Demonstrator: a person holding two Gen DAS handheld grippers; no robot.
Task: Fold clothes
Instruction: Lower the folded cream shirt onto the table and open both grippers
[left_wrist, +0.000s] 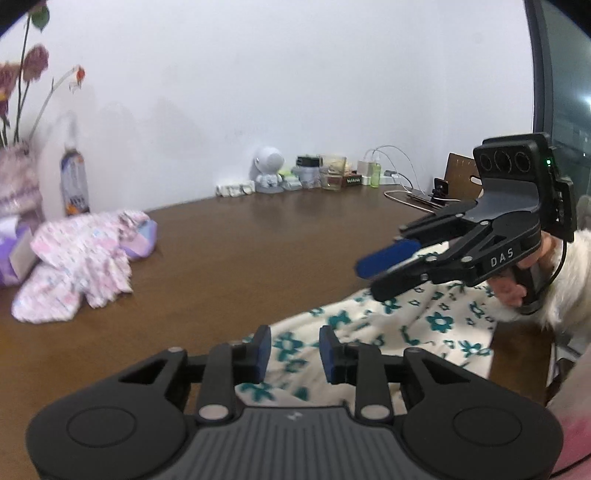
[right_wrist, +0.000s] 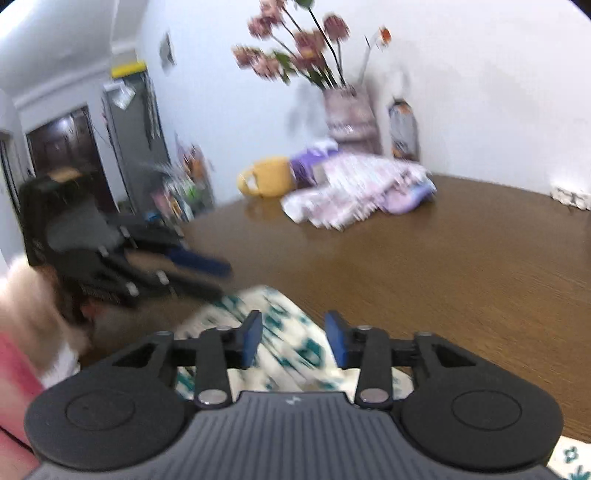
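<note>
Now: both grippers parted over the floral cloth

We see the cream garment with teal flowers (left_wrist: 424, 325) lying at the near edge of the brown table (left_wrist: 258, 251). Our left gripper (left_wrist: 295, 354) stands with jaws apart, the cloth showing through the gap, not pinched. Our right gripper (right_wrist: 293, 338) likewise spread above it. A pink patterned garment (left_wrist: 81, 266) lies well apart, near the wall.

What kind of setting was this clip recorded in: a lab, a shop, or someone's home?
Most likely a home living or dining room. A brown wooden table against a white wall carries a vase of flowers, a yellow mug and small household clutter with chargers, plus clothes being folded.
</note>
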